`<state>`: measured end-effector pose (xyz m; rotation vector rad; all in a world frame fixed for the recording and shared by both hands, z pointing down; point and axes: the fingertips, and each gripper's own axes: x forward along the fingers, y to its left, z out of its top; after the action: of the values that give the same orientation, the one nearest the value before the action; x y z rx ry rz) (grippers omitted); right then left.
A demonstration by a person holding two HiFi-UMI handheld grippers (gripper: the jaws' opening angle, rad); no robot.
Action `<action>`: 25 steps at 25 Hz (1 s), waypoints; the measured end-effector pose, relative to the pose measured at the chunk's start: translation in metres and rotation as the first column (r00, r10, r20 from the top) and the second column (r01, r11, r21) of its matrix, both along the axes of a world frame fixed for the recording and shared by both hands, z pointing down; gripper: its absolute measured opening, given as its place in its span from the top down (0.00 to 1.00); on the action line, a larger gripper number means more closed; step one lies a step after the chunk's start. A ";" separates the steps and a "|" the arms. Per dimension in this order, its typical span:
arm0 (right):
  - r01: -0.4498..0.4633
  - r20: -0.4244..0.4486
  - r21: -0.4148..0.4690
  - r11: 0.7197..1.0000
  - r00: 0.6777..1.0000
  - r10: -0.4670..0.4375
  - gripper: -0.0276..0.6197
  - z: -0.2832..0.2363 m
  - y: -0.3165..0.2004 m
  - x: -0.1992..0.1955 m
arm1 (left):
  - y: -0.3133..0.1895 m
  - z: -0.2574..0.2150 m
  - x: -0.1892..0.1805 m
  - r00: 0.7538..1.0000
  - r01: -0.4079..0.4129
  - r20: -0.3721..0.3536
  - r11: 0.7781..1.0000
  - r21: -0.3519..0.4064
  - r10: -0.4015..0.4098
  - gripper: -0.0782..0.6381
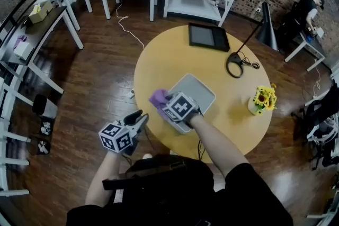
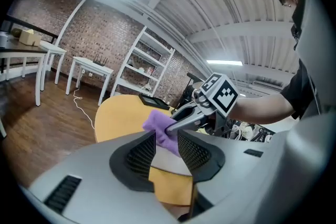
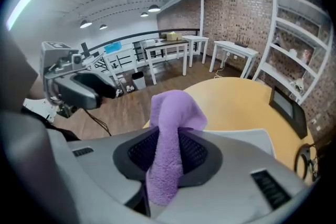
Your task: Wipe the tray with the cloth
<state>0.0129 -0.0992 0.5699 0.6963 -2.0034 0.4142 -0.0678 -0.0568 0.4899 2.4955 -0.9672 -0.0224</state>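
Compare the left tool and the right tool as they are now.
The right tool is shut on the cloth; the left tool's jaws stand apart, empty. The right tool is at the tray's near edge on the table; the left tool hangs beyond the table's edge, above the floor. Both carry a marker cube.

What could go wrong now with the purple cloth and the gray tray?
1. The tray lies close to the near edge of the table. The left gripper hangs open off the table, so nothing steadies the tray, and a hard push might slide it off.
2. The right gripper pinches only a fold of the cloth; the loose rest could snag and pull free.
3. The sunflowers stand right of the tray; a wide swing might tip them.
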 end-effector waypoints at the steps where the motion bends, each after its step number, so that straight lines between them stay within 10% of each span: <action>1: -0.018 -0.021 -0.008 1.000 1.000 0.018 0.80 0.009 -0.004 -0.002 | 0.000 -0.002 -0.002 1.000 0.008 0.002 1.000 0.002 -0.008 0.70; 9: -0.234 0.197 -0.217 0.948 0.940 0.277 0.80 0.031 -0.003 0.001 | 0.003 0.003 -0.016 1.000 0.007 0.009 1.000 -0.011 -0.007 0.71; 25: -0.149 0.146 -0.219 0.964 0.972 0.184 0.80 0.034 0.080 0.062 | -0.007 0.019 0.032 0.991 -0.132 -0.013 0.990 -0.049 0.131 0.70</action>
<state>0.0745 -0.0192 0.6042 0.7215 -2.0254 0.7922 -0.0362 -0.0639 0.5093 2.5048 -0.7878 0.0308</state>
